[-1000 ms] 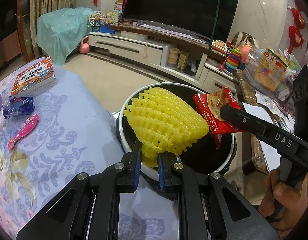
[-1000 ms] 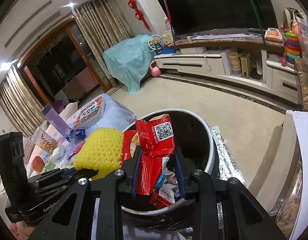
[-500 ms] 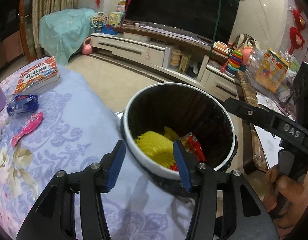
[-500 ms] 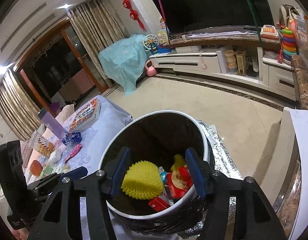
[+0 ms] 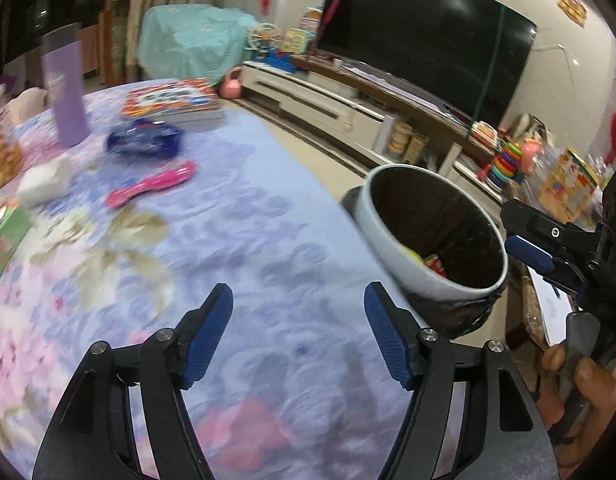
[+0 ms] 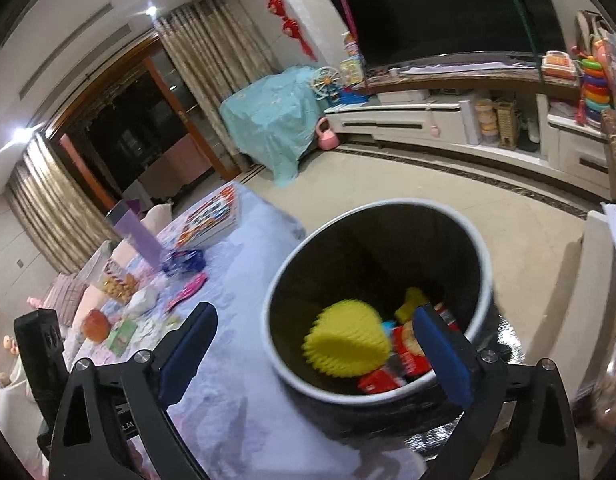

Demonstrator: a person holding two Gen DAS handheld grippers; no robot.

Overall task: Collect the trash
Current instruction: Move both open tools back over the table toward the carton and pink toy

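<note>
- Left tool (image 5: 298,330) hangs over the flowered bench (image 5: 268,240), jaws opening, nothing between them.
- Right tool (image 6: 314,354) is opening wide above the bin (image 6: 484,264), empty too.
- Yellow foam net (image 6: 346,346) and red wrappers (image 6: 408,350) lie inside the bin.
- Risk: the blue wrapper (image 5: 144,142) sits close by the pink brush (image 5: 152,184) (not trash, likely), so a hasty grab may take both.

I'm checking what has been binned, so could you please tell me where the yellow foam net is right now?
In the right wrist view, the yellow foam net lies inside the trash bin, on the left of the red snack wrappers.
</note>
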